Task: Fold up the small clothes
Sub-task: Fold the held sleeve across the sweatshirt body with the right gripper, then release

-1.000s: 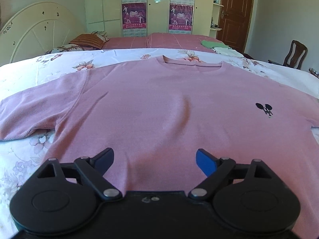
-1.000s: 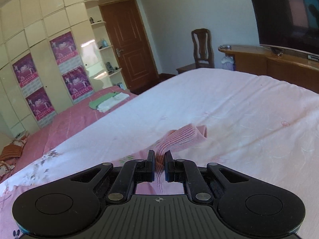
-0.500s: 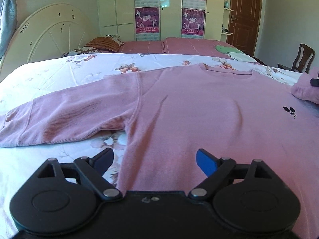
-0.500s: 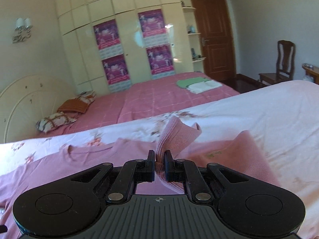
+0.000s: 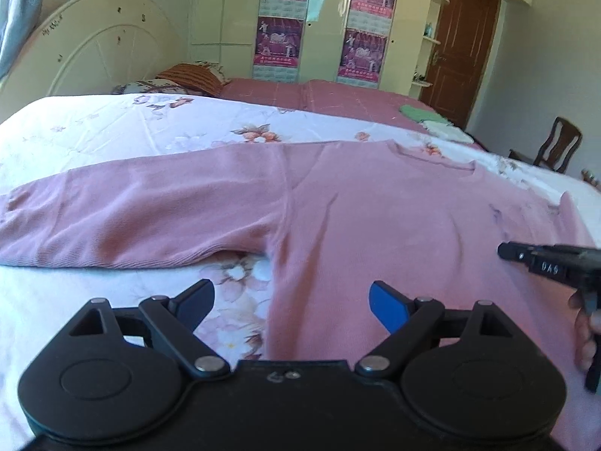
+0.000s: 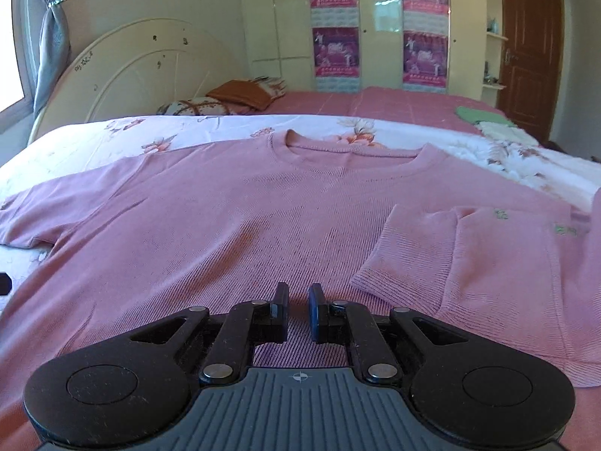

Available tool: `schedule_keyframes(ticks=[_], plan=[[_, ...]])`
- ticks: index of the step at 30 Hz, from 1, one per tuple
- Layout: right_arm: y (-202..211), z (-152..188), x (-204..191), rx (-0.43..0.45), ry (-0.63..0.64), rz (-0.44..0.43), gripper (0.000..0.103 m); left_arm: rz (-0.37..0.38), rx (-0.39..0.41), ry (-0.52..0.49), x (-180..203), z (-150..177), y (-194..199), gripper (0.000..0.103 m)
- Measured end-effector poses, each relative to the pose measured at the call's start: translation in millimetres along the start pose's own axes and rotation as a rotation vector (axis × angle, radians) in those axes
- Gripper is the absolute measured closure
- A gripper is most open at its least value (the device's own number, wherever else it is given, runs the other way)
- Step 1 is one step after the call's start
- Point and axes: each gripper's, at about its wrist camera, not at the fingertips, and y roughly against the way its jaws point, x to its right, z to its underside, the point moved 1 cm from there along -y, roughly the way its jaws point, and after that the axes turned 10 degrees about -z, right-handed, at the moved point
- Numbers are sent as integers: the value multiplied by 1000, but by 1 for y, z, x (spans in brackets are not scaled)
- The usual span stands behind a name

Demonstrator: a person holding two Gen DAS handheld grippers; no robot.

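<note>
One sleeve (image 5: 124, 221) is left unfolded, stretched toward nine o'clock on the bed (image 5: 94, 131), nearest the left gripper (image 5: 291, 300), whose fingers are spread wide. The right gripper (image 6: 298, 300), fingers narrowed on nothing, is poised above the shirt (image 6: 225, 225).

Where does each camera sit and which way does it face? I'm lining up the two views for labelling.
Left wrist: on the left gripper, facing along its spread fingers over the pink sweater and its outstretched sleeve; the right gripper and a bit of hand enter at right.
Right wrist: on the right gripper, fingers slightly apart, facing the neckline and the sleeve folded in.
Both share the sweater, headboard, postered wardrobe, and door.
</note>
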Motion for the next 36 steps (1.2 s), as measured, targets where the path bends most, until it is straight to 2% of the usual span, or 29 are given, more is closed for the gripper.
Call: schedule_keyframes(ticks=[1,2,3,4,8,10,13,17,19,20,21,22,25,27,30,31,34,36], plan=[[5,1,1,22,-9,11,95,39,-3,14,7,-5,-4,17],[13,3,6,45,-43,21,95,108,-14,23,17,-11,-10,26],[23,5,12,62,-80,41,95,195,-30,33,29,-16,-19,41],[30,7,20,74,-103,64,95,262,-49,48,44,-21,-28,47],[76,20,47,114,-193,178,95,471,-109,49,123,-33,-65,49],[93,24,63,124,-228,222,95,512,-148,24,160,-37,-84,54],[118,34,80,140,-280,258,95,521,-237,21,201,-35,-115,57],[140,42,97,173,-331,289,95,528,-242,52,228,-39,-133,57],[148,47,101,190,-358,297,95,534,-252,74,234,-41,-140,61],[154,53,107,198,-372,300,95,531,-249,73,238,-41,-142,71],[154,54,111,201,-383,306,95,525,-249,62,242,-42,-145,96],[159,58,114,202,-399,311,95,522,-243,56,243,-43,-145,97],[168,67,122,200,-438,315,95,528,-95,49,231,-55,-118,97],[172,69,126,202,-452,305,95,524,-31,60,217,-62,-101,97],[170,67,132,194,-460,295,95,464,52,79,184,-69,-84,97],[169,66,133,193,-464,289,95,434,68,74,174,-69,-83,97],[165,62,134,192,-468,264,95,380,13,69,156,-61,-95,97],[161,62,137,190,-507,229,94,356,8,58,153,-54,-98,97]])
